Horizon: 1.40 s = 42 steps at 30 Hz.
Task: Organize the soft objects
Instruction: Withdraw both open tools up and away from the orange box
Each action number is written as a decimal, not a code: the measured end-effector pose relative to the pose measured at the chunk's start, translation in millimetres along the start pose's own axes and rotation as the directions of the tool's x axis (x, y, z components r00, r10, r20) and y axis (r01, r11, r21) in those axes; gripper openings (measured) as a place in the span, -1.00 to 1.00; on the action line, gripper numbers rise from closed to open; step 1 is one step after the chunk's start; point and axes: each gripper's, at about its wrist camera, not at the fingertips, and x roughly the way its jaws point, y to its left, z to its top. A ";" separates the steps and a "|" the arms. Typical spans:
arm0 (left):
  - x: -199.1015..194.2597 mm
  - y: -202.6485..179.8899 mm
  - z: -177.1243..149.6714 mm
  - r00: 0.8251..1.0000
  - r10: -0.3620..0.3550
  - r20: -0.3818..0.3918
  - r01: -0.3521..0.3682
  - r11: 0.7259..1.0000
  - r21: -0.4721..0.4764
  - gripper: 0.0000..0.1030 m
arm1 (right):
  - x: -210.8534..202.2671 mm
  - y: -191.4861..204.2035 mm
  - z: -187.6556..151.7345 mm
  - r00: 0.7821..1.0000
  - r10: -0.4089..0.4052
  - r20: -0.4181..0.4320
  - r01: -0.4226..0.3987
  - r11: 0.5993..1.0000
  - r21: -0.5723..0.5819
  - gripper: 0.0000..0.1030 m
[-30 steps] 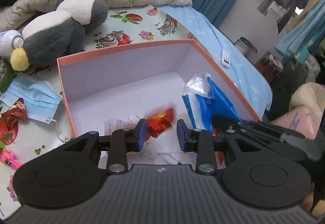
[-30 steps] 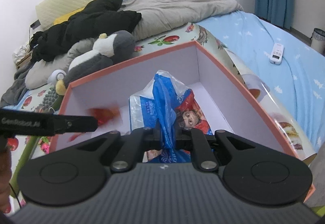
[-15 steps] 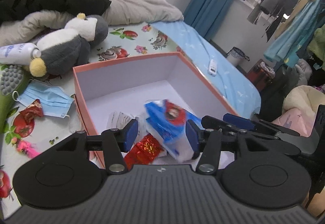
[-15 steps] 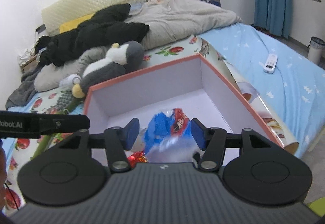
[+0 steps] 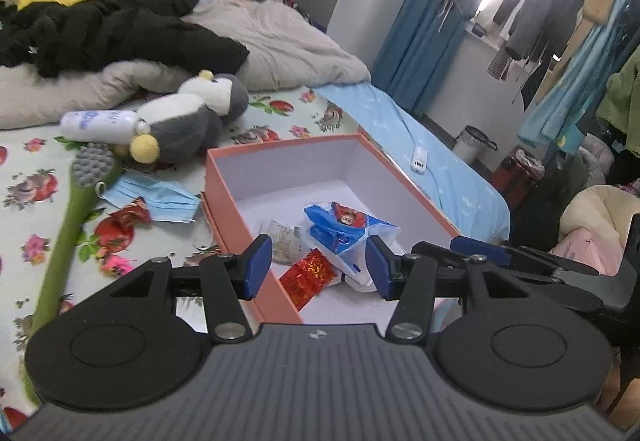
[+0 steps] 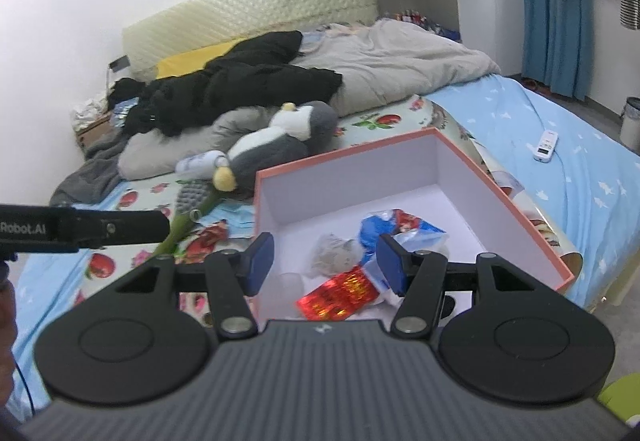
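Both grippers have let go: red wrapper (image 5: 307,278) and blue packet (image 5: 347,234) now lie in the box (image 5: 224,197)

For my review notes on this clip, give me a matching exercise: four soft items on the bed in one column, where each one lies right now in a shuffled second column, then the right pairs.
Things
1. red foil packet
2. blue face mask
3. penguin plush
4. black garment

Places
A. draped over the grey pillows near the headboard
B. inside the orange box, on its white floor
C. flat on the floral sheet just outside the box's left wall
D. on the floral sheet beyond the box, beside a white bottle

Pairs: 1-B, 2-C, 3-D, 4-A
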 end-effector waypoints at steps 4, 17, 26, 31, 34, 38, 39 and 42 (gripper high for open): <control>-26.5 2.8 -14.9 1.000 0.015 0.018 -0.015 1.000 -0.005 0.12 | -19.6 14.8 -7.2 1.000 0.020 0.005 -0.020 0.999 -0.027 0.15; -65.8 17.1 -77.0 0.998 0.059 -0.013 -0.059 0.997 -0.055 0.12 | -47.1 46.3 -46.0 0.996 0.060 -0.060 -0.061 0.998 -0.015 0.15; -91.1 29.7 -101.7 0.995 0.097 0.001 -0.097 0.990 -0.098 0.12 | -62.5 65.8 -64.3 0.995 0.067 -0.071 -0.070 0.996 -0.047 0.15; -101.4 35.4 -115.1 0.992 0.127 -0.016 -0.128 0.987 -0.101 0.12 | -65.6 79.9 -77.5 0.989 0.091 -0.120 -0.099 0.993 -0.066 0.15; -111.0 40.6 -124.3 0.990 0.141 -0.017 -0.142 0.983 -0.119 0.12 | -66.6 90.7 -85.7 0.983 0.111 -0.149 -0.122 0.990 -0.070 0.15; -121.4 52.1 -134.8 0.987 0.159 -0.016 -0.160 0.975 -0.154 0.12 | -66.3 109.0 -97.4 0.972 0.142 -0.187 -0.164 0.981 -0.104 0.15; -123.0 56.0 -136.8 0.986 0.164 -0.018 -0.165 0.973 -0.161 0.12 | -65.4 113.0 -99.4 0.970 0.147 -0.192 -0.170 0.979 -0.109 0.15; -124.8 66.2 -139.3 0.985 0.174 -0.023 -0.175 0.969 -0.177 0.12 | -61.6 121.1 -102.2 0.968 0.153 -0.200 -0.179 0.977 -0.119 0.15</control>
